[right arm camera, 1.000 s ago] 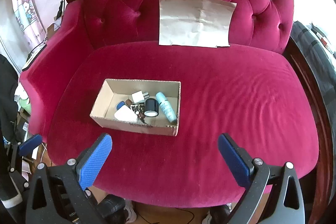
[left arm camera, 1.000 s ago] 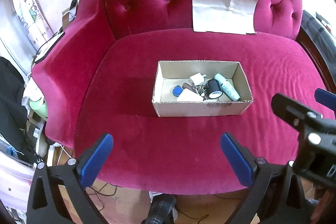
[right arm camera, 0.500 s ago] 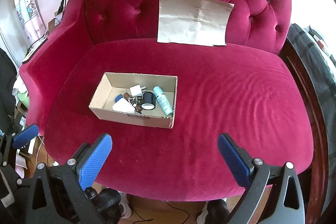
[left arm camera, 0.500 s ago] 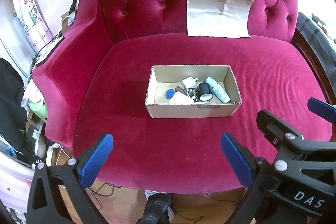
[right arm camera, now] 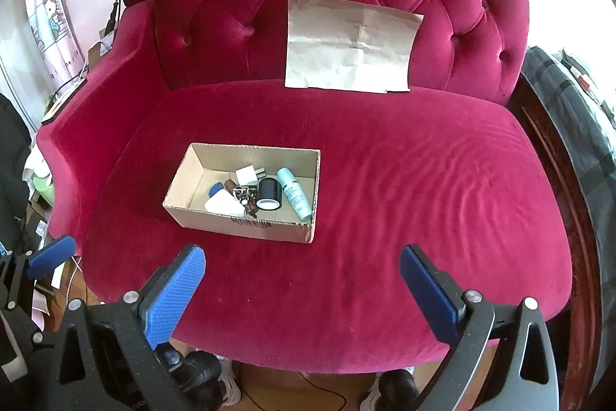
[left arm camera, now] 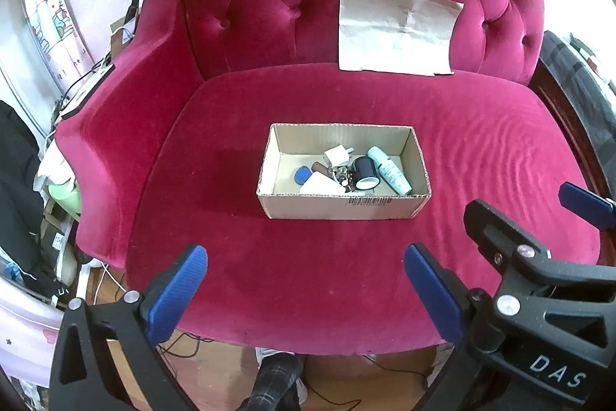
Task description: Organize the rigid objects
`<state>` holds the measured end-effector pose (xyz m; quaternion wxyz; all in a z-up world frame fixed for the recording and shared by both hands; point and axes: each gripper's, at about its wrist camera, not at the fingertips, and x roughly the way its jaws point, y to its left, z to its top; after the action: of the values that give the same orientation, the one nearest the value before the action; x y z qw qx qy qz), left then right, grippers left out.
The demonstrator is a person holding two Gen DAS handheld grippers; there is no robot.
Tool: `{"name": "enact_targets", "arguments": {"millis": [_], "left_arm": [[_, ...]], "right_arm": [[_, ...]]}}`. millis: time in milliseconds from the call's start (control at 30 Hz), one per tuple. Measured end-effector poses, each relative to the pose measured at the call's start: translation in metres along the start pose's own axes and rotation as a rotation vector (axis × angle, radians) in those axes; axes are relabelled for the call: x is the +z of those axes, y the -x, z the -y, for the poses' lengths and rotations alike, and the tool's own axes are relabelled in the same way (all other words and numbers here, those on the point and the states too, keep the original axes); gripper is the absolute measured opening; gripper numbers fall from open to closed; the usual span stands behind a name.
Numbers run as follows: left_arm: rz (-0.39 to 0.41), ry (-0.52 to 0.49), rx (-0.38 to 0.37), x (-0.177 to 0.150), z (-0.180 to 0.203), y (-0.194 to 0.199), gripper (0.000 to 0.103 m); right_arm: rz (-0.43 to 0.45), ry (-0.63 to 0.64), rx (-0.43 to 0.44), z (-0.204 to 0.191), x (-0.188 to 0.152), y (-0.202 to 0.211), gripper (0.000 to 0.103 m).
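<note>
Both claws hang apart and empty over the sofa's (left arm camera: 346,276) front edge; the cardboard box (left arm camera: 342,207) sits mid-seat, dead ahead of the left claw (left arm camera: 304,280), ahead and leftward of the right claw (right arm camera: 302,280), so left looks nearer; its long axis runs side to side; inside, one white charger (left arm camera: 335,153), one black roll (left arm camera: 365,172), one pale tube (left arm camera: 389,175), among other small bits.

Crimson tufted velvet sofa (left arm camera: 346,276); plain brown cardboard box (left arm camera: 342,207); pale teal bottle (left arm camera: 389,176); black cylinder (left arm camera: 364,172), perhaps white-rimmed; beige creased paper (left arm camera: 396,33).
</note>
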<state>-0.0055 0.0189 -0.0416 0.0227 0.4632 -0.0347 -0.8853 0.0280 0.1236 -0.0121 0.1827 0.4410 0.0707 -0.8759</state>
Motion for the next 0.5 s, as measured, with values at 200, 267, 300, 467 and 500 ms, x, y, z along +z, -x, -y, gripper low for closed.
{"name": "enact_targets", "arguments": {"millis": [200, 267, 300, 467, 500], "left_arm": [[0.008, 0.001, -0.007, 0.0031, 0.0019, 0.0015, 0.103], [0.009, 0.001, -0.008, 0.0035, 0.0025, 0.0015, 0.103], [0.010, 0.001, -0.009, 0.0040, 0.0030, 0.0018, 0.103], [0.018, 0.004, -0.013, 0.0068, 0.0048, 0.0041, 0.103], [0.017, 0.003, -0.015, 0.0072, 0.0053, 0.0044, 0.103]], "right_arm": [[0.013, 0.005, -0.004, 0.0014, 0.0039, 0.0020, 0.103], [0.012, 0.004, -0.006, 0.0016, 0.0048, 0.0017, 0.103], [0.013, 0.003, -0.006, 0.0022, 0.0049, 0.0022, 0.103], [0.023, -0.003, -0.005, 0.0047, 0.0066, 0.0037, 0.103], [0.025, -0.002, -0.006, 0.0048, 0.0070, 0.0040, 0.103]]}}
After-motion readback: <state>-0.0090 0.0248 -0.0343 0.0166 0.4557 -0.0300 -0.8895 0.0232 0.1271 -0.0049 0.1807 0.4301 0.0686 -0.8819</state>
